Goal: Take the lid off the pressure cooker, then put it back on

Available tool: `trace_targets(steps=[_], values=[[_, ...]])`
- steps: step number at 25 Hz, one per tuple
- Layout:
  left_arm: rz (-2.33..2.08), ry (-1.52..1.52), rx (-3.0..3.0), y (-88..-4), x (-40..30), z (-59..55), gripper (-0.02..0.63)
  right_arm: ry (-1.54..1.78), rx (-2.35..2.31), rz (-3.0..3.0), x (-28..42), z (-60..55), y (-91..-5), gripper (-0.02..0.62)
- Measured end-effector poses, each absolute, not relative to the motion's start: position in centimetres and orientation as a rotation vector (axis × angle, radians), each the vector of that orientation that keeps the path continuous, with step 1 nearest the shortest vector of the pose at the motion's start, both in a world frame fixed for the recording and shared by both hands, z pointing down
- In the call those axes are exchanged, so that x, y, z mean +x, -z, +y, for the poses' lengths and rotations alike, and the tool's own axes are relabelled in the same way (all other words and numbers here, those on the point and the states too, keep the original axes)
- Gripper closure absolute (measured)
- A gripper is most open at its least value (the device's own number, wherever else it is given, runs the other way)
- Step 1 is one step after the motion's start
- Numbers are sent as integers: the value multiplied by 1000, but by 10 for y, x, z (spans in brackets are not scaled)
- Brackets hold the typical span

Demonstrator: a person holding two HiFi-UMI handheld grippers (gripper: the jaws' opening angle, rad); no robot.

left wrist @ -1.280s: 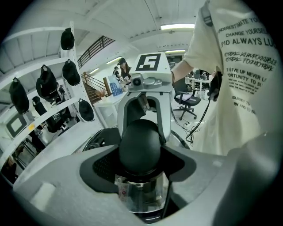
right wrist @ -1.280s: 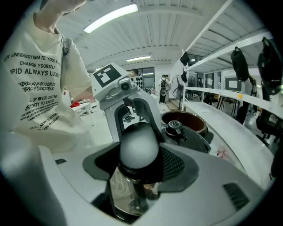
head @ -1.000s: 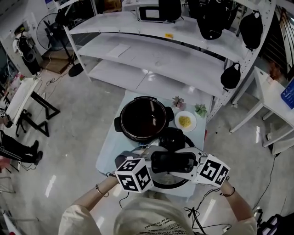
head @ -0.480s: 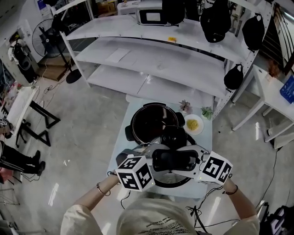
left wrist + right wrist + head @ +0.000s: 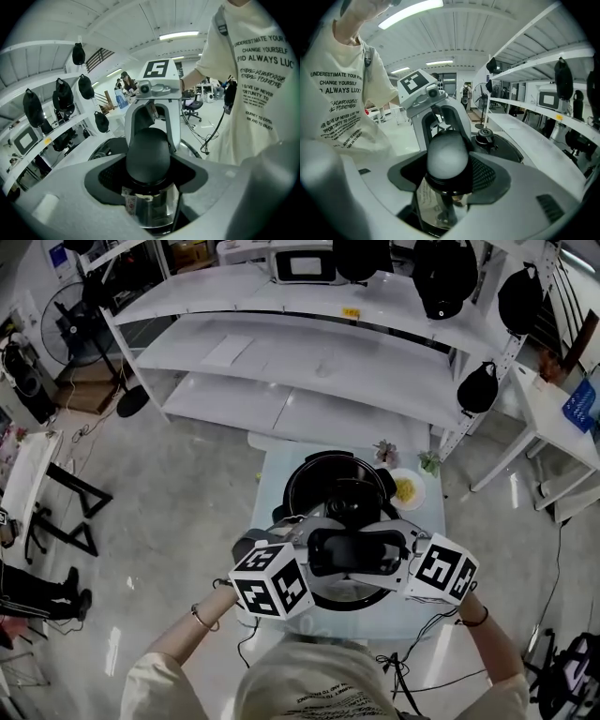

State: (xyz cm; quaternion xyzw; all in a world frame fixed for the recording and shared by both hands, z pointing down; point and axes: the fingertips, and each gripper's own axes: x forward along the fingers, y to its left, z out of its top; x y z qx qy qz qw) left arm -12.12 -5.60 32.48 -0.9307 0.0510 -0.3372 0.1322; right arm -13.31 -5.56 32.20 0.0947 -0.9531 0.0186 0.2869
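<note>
Gripping the lid (image 5: 349,600) from opposite sides, both tongs were clamped on its black handle (image 5: 356,551). Left gripper (image 5: 314,554) had one handle end between its jaws, which stood fairly wide with the pads closed around the rounded black end; the left gripper view showed that end filling the gap, shiny lid metal below. Right gripper (image 5: 398,554) did the same on the other end, jaws wide and closed on it, in the right gripper view. Each gripper faced the other across the handle.

Lid was held by the two grippers at the near side of the small table (image 5: 272,482), level, with its far edge overlapping the near rim of the open pressure cooker pot (image 5: 328,484) in the head view. Could not tell whether the lid touched the pot or hung above it. Small black valve knob (image 5: 486,134) showed past the handle, probably on the lid top.

Plate (image 5: 409,490) with yellow food sat just right of the pot. White shelving (image 5: 309,362) stood behind the table.
</note>
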Motion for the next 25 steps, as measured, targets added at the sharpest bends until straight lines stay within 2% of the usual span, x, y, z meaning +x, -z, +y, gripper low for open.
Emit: trace_targets(steps=[9,25], values=[[122,968,-2703,-322,-144,-82,316,-55,274,-2543,-155,-82,-320,321],[133,1003,-2752,-324,-136,-145,316,-117,222,-2549,-148,-145,-322,321]])
